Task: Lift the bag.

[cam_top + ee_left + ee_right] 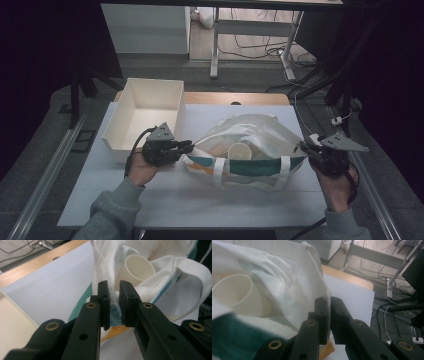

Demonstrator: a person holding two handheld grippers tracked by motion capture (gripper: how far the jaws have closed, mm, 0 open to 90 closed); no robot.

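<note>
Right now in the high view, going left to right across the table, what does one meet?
White bin → left tool, pinching the bag's edge → paper cup inside the cloth bag → right tool, pinching the opposite edge.

Bin (145, 107) close beside bag (250, 137)

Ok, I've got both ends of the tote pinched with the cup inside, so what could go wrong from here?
The left gripper and right gripper each pinch just a thin edge of the bag; the fabric could slip out under load. The cup lies on its side with its mouth toward the bag's opening, so tilting that side down might roll it out. The white bin stands close on the left; a swing could bump it.
</note>
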